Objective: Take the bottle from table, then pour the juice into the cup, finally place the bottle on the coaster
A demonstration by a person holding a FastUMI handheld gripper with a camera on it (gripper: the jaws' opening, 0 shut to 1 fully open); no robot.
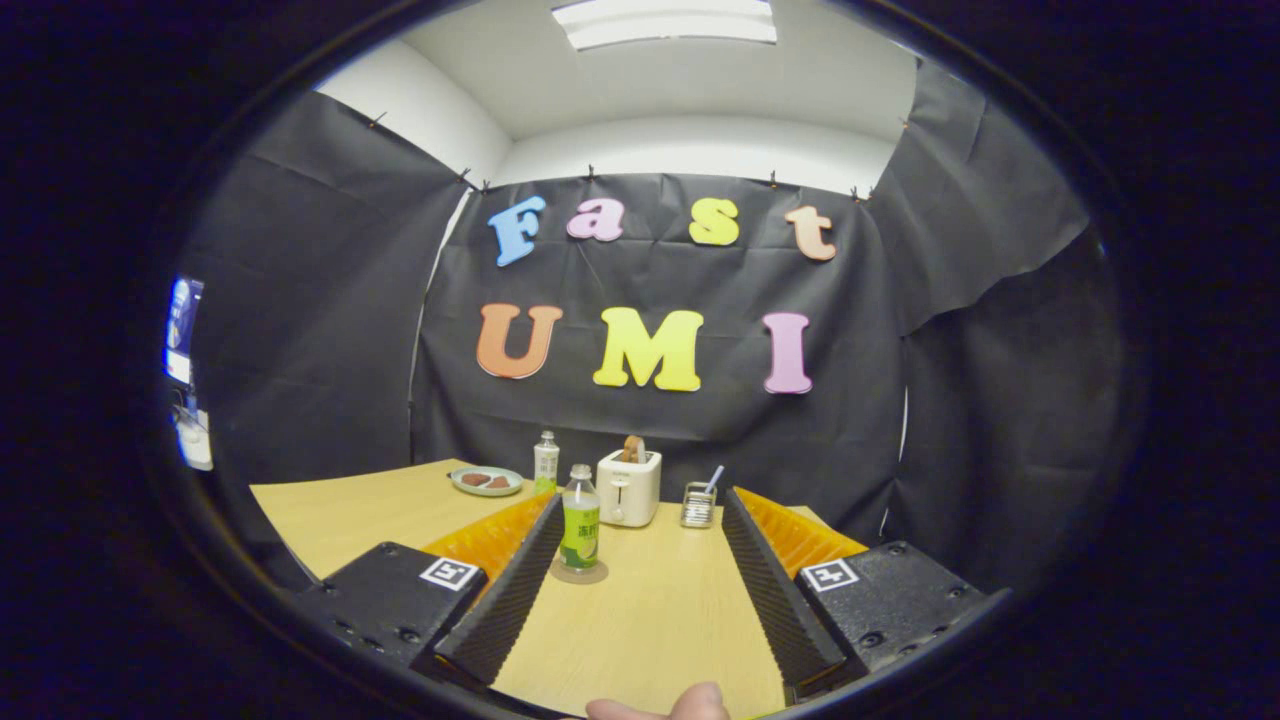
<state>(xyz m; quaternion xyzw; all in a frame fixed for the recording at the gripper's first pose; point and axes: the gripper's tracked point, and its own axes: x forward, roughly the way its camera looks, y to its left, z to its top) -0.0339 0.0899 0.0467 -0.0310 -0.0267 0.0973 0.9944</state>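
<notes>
Upright, the bottle (pixel 580 520) stands on the coaster (pixel 579 573), jaws spread apart.

We hold the two-finger gripper (pixel 640 500) level, its ridged fingers (pixel 505 590) spread wide apart and reaching forward from the bottom of the frame toward its centre. Nothing sits pressed between them. At the bottom centre, the tip of our finger (pixel 665 705) pokes into sight just behind the open jaws.
</notes>
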